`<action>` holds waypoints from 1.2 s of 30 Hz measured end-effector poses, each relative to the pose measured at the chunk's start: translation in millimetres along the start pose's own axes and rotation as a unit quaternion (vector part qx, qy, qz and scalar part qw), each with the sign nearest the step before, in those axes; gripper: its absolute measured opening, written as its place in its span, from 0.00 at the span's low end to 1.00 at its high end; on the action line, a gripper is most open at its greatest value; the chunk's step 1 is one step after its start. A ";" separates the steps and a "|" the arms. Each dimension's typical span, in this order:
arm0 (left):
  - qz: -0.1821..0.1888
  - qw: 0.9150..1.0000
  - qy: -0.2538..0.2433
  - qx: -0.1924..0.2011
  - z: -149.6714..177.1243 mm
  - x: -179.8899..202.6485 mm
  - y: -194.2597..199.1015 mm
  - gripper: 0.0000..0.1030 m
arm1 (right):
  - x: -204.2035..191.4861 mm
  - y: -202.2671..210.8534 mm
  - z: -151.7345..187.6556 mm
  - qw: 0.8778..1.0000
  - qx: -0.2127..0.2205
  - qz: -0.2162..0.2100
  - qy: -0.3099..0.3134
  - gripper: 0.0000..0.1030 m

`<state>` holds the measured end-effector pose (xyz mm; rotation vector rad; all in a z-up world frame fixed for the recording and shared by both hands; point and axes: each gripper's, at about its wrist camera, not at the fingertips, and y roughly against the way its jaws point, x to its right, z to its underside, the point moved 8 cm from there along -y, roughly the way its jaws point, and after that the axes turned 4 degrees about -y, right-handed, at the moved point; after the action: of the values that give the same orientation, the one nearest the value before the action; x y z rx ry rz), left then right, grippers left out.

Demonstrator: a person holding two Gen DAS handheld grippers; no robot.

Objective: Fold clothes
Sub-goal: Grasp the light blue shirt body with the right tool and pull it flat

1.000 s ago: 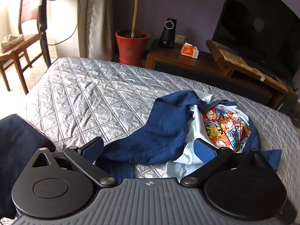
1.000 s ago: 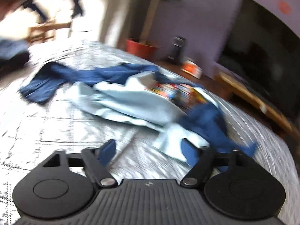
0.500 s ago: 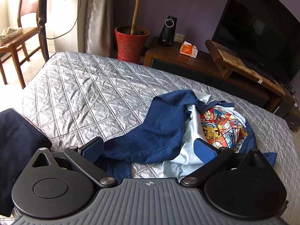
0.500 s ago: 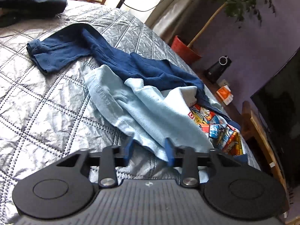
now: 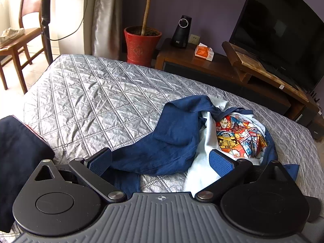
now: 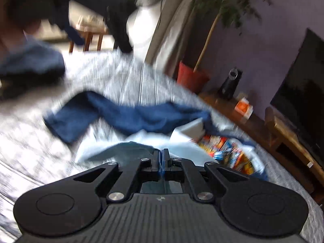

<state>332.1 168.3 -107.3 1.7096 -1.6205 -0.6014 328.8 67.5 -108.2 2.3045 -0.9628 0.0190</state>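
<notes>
Home bedroom; quilted bed, television (potted plant beside)

Both cameras sit just behind their own grippers and look forward and down over the bed. The left view hangs close above the bed's near edge and faces the far edge, with the pot and TV beyond; it is sharp. The right view is blurred and tilted, and looks from further right across the same clothes. Both share the clothes, pot, speaker and TV.
</notes>
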 end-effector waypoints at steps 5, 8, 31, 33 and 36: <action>-0.001 1.000 0.006 -0.002 0.1 -0.6 -1.1 1.00 | -17.7 52.5 -21.9 0.997 0.043 -0.050 -0.040 0.02; 0.001 1.000 0.004 -0.005 1.3 3.2 -2.4 1.00 | -33.7 63.7 -14.3 0.998 0.034 -0.047 -0.015 0.13; 0.010 0.999 -0.044 -0.016 12.2 34.8 -10.3 1.00 | 35.6 -36.6 90.0 0.989 -0.114 0.062 0.074 0.05; 0.014 0.999 -0.048 -0.017 13.3 38.3 -10.2 1.00 | 40.3 -28.3 85.4 0.992 -0.107 0.050 0.033 0.05; 0.022 0.998 -0.057 -0.016 14.6 45.6 -9.5 1.00 | 36.6 -5.0 73.2 0.995 -0.091 0.040 0.006 0.05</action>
<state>332.6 120.6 -118.0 1.6390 -1.7129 -0.7113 342.8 5.9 -160.5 2.0963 -1.0065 -0.0214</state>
